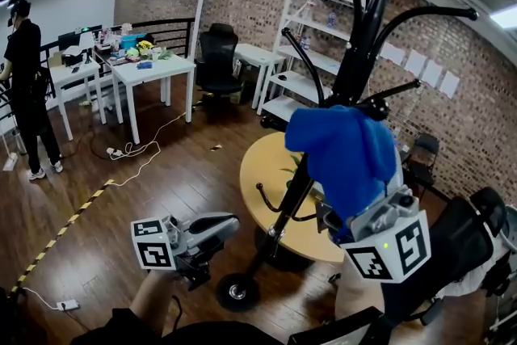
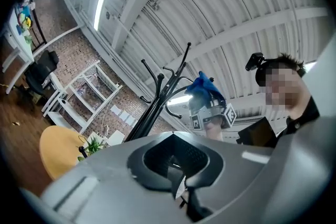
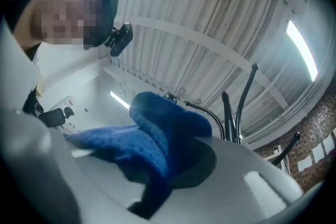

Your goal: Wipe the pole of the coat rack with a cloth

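Observation:
The black coat rack [image 1: 355, 69] leans up from its round base [image 1: 237, 292], and its pole [image 1: 284, 214] carries curved hooks. My right gripper [image 1: 353, 206] is shut on a blue cloth [image 1: 347, 153], which covers the pole's middle in the head view. The right gripper view has the cloth [image 3: 157, 136] bunched between the jaws of the right gripper [image 3: 157, 181], with the hooks [image 3: 236, 107] beyond it. I cannot tell whether the cloth touches the pole. My left gripper [image 1: 224, 225] hangs low, left of the pole, shut on nothing. Its pads meet in the left gripper [image 2: 181, 186] view, with the rack [image 2: 157, 102] and cloth [image 2: 206, 89] ahead.
A round yellow table [image 1: 262, 174] stands right behind the rack. A black office chair [image 1: 218, 56] and white shelves [image 1: 311, 52] line the brick wall. White desks [image 1: 153, 73] and a standing person [image 1: 28, 85] are at the left. Cables [image 1: 137, 149] cross the wooden floor.

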A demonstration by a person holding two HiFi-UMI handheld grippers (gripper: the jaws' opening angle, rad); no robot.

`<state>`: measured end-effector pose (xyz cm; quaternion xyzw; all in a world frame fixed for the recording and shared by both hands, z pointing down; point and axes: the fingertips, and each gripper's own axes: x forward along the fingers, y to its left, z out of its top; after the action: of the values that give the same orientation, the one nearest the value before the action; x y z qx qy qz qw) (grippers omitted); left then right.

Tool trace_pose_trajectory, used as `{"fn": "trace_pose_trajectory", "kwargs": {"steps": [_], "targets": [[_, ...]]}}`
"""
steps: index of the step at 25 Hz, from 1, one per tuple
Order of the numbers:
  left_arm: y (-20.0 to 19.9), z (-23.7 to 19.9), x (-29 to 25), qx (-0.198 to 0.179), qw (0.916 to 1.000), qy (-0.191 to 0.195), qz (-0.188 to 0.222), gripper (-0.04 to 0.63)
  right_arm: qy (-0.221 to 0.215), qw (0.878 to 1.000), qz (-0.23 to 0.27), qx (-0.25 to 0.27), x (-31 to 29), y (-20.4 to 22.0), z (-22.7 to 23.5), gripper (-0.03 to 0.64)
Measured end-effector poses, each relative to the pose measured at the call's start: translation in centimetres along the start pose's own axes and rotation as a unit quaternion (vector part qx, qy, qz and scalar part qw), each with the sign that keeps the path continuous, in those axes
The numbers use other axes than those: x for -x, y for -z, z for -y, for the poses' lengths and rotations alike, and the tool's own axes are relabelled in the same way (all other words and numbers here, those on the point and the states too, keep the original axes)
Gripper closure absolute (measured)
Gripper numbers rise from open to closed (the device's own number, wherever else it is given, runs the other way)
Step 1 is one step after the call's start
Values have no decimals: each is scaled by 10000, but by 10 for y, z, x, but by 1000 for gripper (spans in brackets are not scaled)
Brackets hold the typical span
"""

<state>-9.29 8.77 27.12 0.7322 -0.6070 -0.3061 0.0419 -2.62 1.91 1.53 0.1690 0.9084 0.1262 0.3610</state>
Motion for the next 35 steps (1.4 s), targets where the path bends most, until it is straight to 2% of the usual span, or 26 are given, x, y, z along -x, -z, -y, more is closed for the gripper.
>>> {"fn": "trace_pose_trajectory", "kwargs": {"steps": [7, 14, 18, 21, 24, 29, 32, 35], "targets": [[0, -5, 8, 71, 9999, -132, 41, 592, 692, 9906, -1163, -214, 3, 100, 53, 592], [9, -13, 10, 216, 9995, -221, -8, 592, 988, 9795, -1639, -631, 49, 161, 50, 592], [19, -15, 7, 318, 9992, -231, -72, 592, 975, 9651, -2140, -1153, 97, 218, 28, 592], [25, -15, 6, 402, 9988, -241, -110, 592, 869, 9463, -2607, -1701, 139, 268, 5, 592], [27, -13, 2, 444, 9987, -209, -126, 592, 745, 9224, -3157, -2096, 170, 309, -15, 592], [31, -14, -5, 520, 9984, -175, -157, 592, 499, 8789, -4090, -2403, 203, 358, -44, 592], [34, -11, -8, 531, 9983, -122, -188, 592, 358, 8447, -4358, -3087, 214, 361, -62, 592], [34, -11, -6, 536, 9983, -160, -172, 592, -74, 8166, -4427, -3702, 216, 341, -86, 592]]}}
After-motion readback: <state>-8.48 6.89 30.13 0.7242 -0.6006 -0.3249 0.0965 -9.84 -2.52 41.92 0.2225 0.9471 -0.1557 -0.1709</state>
